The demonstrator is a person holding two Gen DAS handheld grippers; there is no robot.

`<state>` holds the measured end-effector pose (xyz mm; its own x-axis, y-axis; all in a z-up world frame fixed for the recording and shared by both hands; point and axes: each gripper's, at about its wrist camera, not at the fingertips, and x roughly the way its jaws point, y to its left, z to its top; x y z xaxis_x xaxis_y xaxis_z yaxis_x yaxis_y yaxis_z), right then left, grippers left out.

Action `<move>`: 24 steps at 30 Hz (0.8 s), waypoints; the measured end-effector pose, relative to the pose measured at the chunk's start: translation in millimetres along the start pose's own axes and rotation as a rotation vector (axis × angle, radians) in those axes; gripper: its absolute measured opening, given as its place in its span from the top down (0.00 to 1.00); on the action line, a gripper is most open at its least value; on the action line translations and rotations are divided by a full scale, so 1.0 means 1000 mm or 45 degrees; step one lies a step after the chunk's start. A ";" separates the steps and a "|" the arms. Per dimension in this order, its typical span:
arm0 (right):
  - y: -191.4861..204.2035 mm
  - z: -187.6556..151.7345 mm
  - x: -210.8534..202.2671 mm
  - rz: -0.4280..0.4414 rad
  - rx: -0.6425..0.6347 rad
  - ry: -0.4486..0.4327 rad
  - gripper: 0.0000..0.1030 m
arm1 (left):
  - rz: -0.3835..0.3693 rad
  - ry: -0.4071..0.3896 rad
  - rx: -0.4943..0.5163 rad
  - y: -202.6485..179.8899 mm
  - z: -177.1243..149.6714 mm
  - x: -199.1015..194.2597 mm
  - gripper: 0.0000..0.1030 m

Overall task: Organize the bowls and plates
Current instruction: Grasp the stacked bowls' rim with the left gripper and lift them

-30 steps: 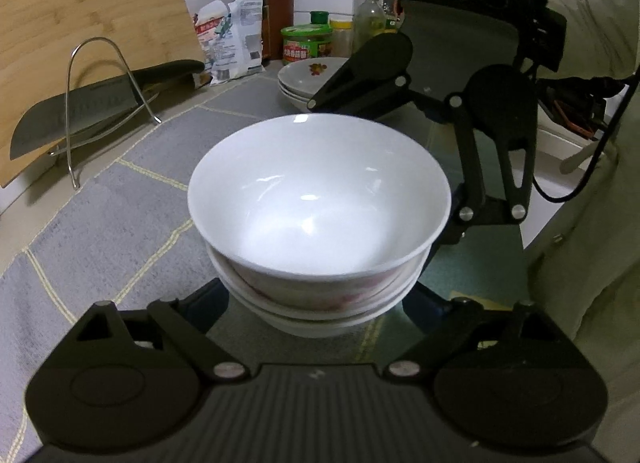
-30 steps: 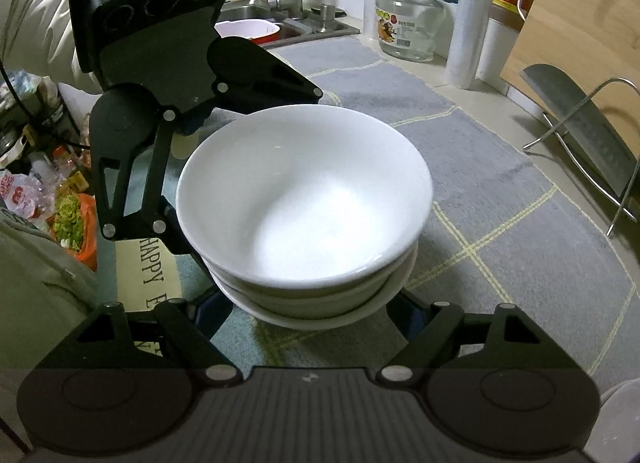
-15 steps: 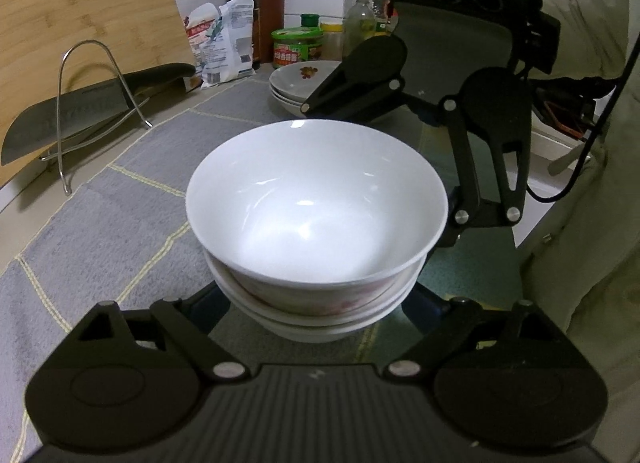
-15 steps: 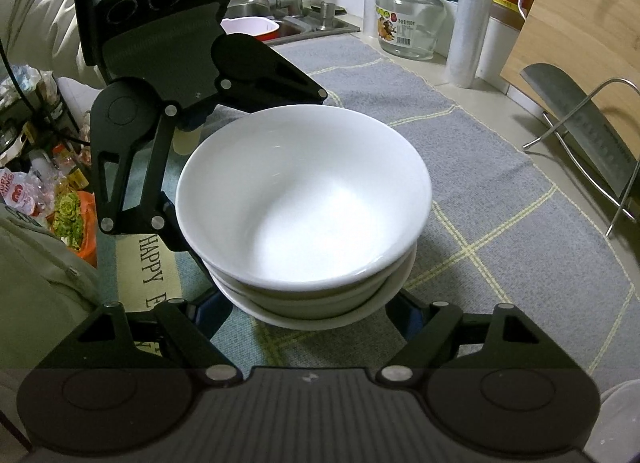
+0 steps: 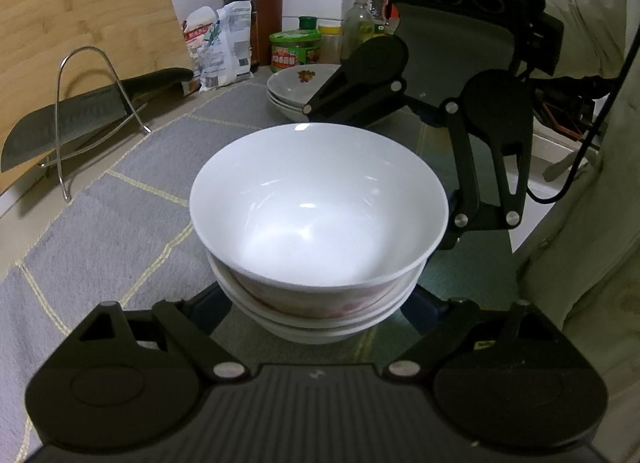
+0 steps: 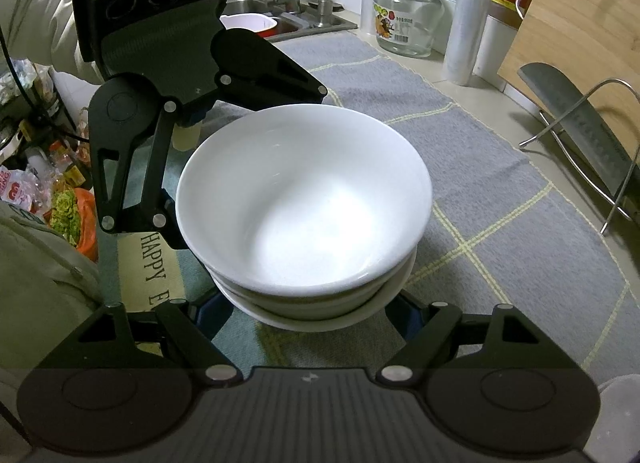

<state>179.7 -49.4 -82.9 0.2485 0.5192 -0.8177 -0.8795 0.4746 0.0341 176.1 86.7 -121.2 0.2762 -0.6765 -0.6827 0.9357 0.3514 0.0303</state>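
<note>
Here we see glossy white ceramic bowls (image 5: 318,219), nested, on grey woven mat (image 5: 112,231) w/ "HAPPY" print. Left tool (image 5: 316,315) has just been closing around stack; right tool (image 6: 316,311) likewise straddles it; grip contact hidden.

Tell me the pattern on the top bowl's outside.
Faint pink-red floral marks on white top bowl; best in left wrist view.
</note>
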 end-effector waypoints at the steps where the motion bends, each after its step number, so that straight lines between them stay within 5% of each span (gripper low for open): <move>1: -0.001 -0.001 -0.002 0.002 0.003 -0.004 0.17 | -0.001 -0.001 -0.001 -0.001 0.002 0.000 0.12; 24: -0.058 -0.040 -0.087 0.003 -0.056 -0.006 0.17 | 0.068 -0.037 -0.013 -0.032 0.096 0.045 0.12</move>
<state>193.4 -150.5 -37.1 0.2483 0.5235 -0.8150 -0.8970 0.4419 0.0106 179.5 -17.4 -83.0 0.3322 -0.6750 -0.6588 0.9171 0.3944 0.0583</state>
